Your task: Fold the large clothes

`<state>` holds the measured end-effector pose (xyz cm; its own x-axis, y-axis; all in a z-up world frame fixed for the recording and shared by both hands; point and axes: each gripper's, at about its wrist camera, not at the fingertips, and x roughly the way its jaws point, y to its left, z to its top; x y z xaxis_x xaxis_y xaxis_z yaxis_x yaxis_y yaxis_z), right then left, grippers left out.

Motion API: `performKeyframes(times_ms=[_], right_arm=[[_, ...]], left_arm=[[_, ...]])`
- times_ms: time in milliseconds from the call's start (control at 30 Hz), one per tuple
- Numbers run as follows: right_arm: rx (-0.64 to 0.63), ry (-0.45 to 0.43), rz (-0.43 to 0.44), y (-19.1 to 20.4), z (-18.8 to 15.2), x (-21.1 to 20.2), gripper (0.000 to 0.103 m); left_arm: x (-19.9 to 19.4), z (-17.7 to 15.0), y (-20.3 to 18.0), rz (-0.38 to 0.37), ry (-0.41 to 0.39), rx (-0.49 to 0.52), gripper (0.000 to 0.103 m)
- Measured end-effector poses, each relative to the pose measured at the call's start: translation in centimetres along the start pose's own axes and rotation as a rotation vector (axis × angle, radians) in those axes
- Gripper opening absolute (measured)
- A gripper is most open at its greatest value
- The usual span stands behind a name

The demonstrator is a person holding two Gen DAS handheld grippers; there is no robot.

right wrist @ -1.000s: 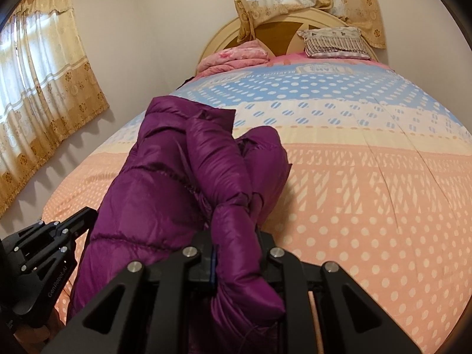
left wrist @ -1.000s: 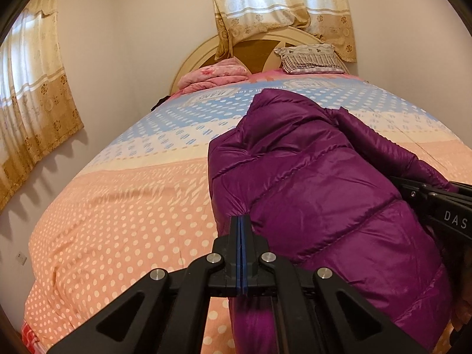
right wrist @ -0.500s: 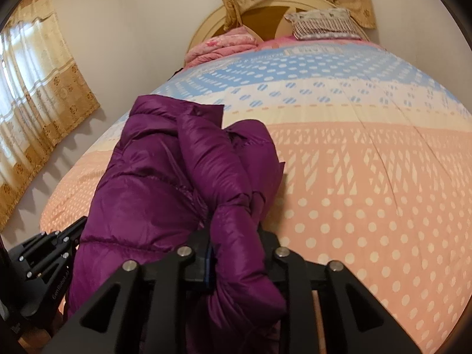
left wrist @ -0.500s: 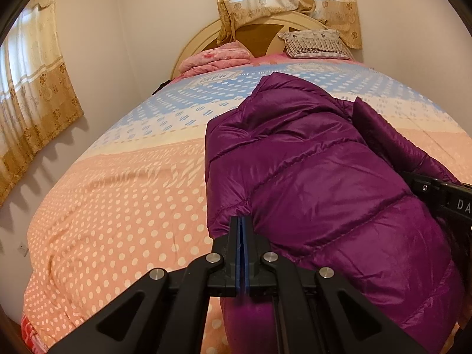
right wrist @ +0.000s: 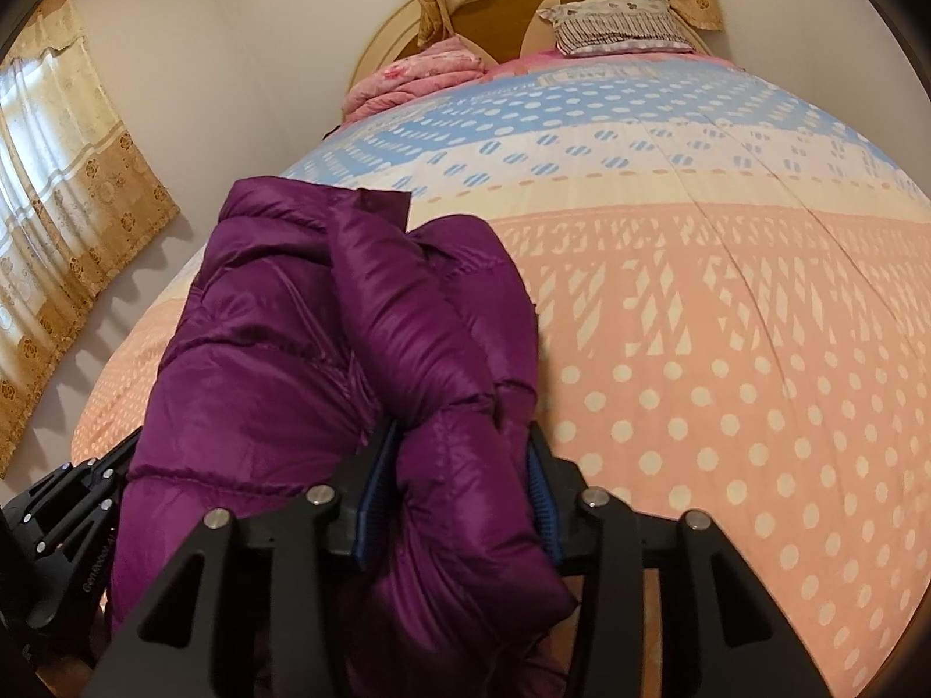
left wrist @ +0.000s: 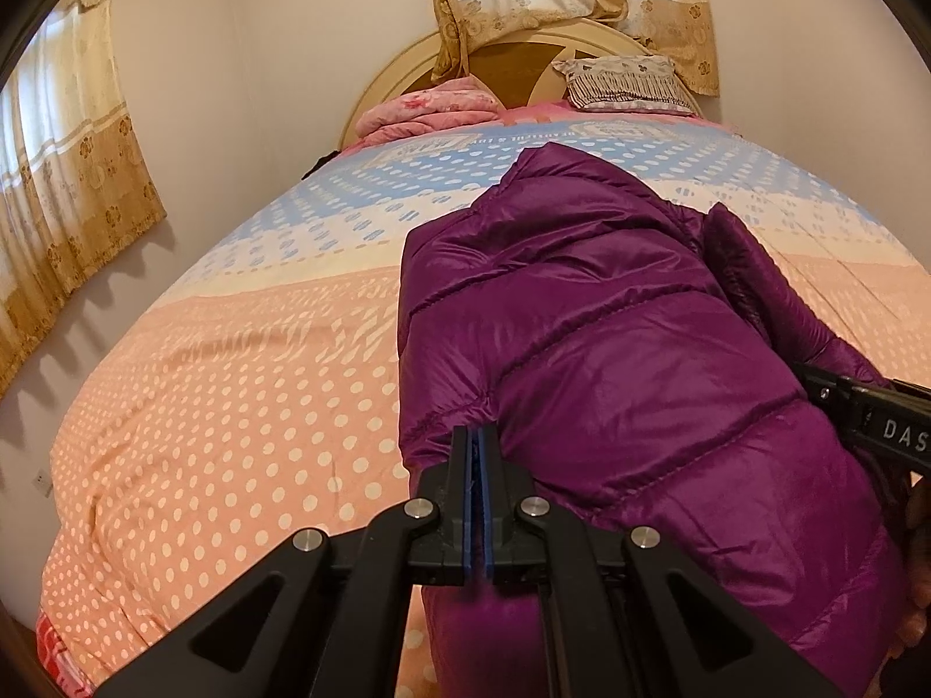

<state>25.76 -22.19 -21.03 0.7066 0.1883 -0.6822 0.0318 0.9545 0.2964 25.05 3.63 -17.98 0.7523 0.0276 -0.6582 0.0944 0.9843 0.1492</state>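
Lying lengthwise on the dotted peach-and-blue bedspread [left wrist: 233, 407], the glossy purple quilted down jacket [left wrist: 611, 360] has a thick sleeve bundle wedged between the right gripper's [right wrist: 459, 488] parted jaws, while the left gripper [left wrist: 477, 465] is pinched flat on its near hem edge. Slick, puffy fabric could squirt free or spring open, spoiling the fold. The jacket's underside and near hem are hidden behind the gripper bodies.

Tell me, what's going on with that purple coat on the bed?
A person with a gripper in each hand is folding a purple puffer jacket on the dotted bedspread. The left gripper is pinched shut at the jacket's near edge; the right gripper clamps a thick bunch of its sleeve.
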Motion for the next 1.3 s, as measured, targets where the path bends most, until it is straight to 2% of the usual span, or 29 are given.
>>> performKeyframes(times_ms=[167, 233, 267, 300, 333, 367, 400, 467, 600, 733, 800, 967, 1300], right_arm=[[-0.006, 0.01, -0.007, 0.1, 0.1, 0.1, 0.048], [-0.005, 0.014, -0.012, 0.2, 0.3, -0.1, 0.051], [-0.001, 0.012, -0.015, 0.1, 0.4, -0.4, 0.053], [0.013, -0.001, -0.015, 0.0, 0.5, -1.1, 0.059], [0.023, -0.014, -0.01, 0.0, 0.6, -1.8, 0.066], [0.027, -0.032, -0.013, 0.2, 0.8, -2.8, 0.07], [0.021, -0.05, -0.021, 0.5, 0.9, -3.6, 0.076], [-0.011, -0.093, -0.031, 1.3, 1.0, -5.8, 0.078], [-0.037, -0.165, -0.045, 3.2, 1.2, -10.6, 0.08], [-0.077, -0.261, -0.068, 5.2, 0.5, -15.2, 0.092], [-0.096, -0.297, -0.07, 6.0, 0.1, -17.0, 0.093], [-0.134, -0.329, -0.056, 7.9, 0.2, -18.7, 0.093], [-0.168, -0.337, -0.053, 8.7, -0.1, -19.3, 0.095]], left_arm=[[-0.4, 0.2, 0.1, -0.008, 0.011, -0.013, 0.004], [-1.3, 0.5, 0.5, -0.018, -0.003, -0.033, 0.006], [-1.7, 0.6, 0.6, -0.026, -0.013, -0.043, 0.015], [-2.6, 0.9, 1.0, -0.042, -0.033, -0.06, 0.037], [-3.5, 1.2, 1.5, -0.043, -0.057, -0.078, 0.051], [-4.3, 1.3, 1.8, -0.037, -0.081, -0.091, 0.076], [-5.7, 1.6, 2.3, -0.024, -0.126, -0.105, 0.088], [-8.5, 2.1, 2.8, -0.015, -0.193, -0.098, 0.089], [-13.2, 2.9, 3.7, 0.025, -0.263, -0.063, 0.089], [-18.0, 2.5, 5.2, 0.052, -0.354, -0.07, 0.092], [-19.5, 2.3, 6.2, 0.066, -0.383, -0.081, 0.094], [-21.1, 2.0, 7.7, 0.062, -0.407, -0.118, 0.095], [-20.7, 1.9, 8.4, 0.064, -0.389, -0.141, 0.095]])
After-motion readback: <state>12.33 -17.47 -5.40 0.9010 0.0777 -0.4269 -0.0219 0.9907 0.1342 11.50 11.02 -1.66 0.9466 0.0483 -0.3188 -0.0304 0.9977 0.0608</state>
